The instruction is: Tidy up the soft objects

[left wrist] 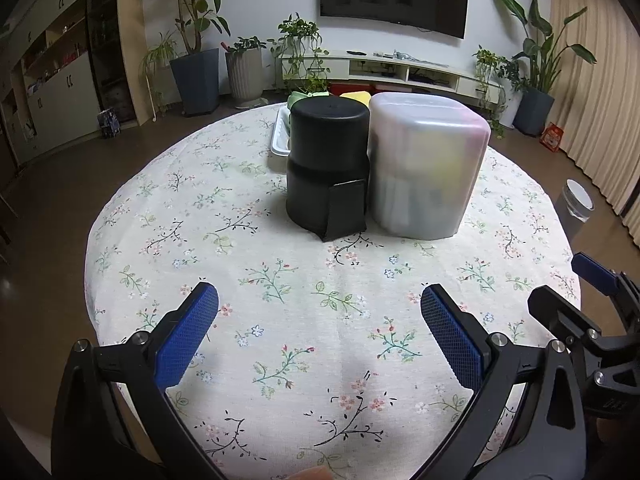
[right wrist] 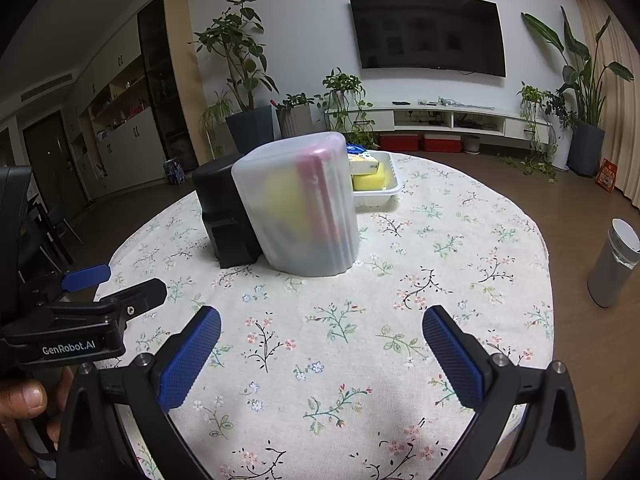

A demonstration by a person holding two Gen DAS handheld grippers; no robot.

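Observation:
A translucent white bin (left wrist: 428,168) with soft coloured things dimly visible inside stands on the round floral table, touching a black bin (left wrist: 328,168) on its left. Both show in the right wrist view, the translucent bin (right wrist: 304,208) in front of the black bin (right wrist: 224,208). Behind them a white tray (right wrist: 384,194) holds yellow sponges (right wrist: 368,180); its edge shows in the left wrist view (left wrist: 280,140). My left gripper (left wrist: 320,320) is open and empty over the near tablecloth. My right gripper (right wrist: 322,340) is open and empty, beside the left one.
The floral tablecloth (left wrist: 280,280) covers the round table. A grey cylindrical bin (right wrist: 612,268) stands on the floor right of the table. Potted plants, a TV stand and cabinets line the far walls.

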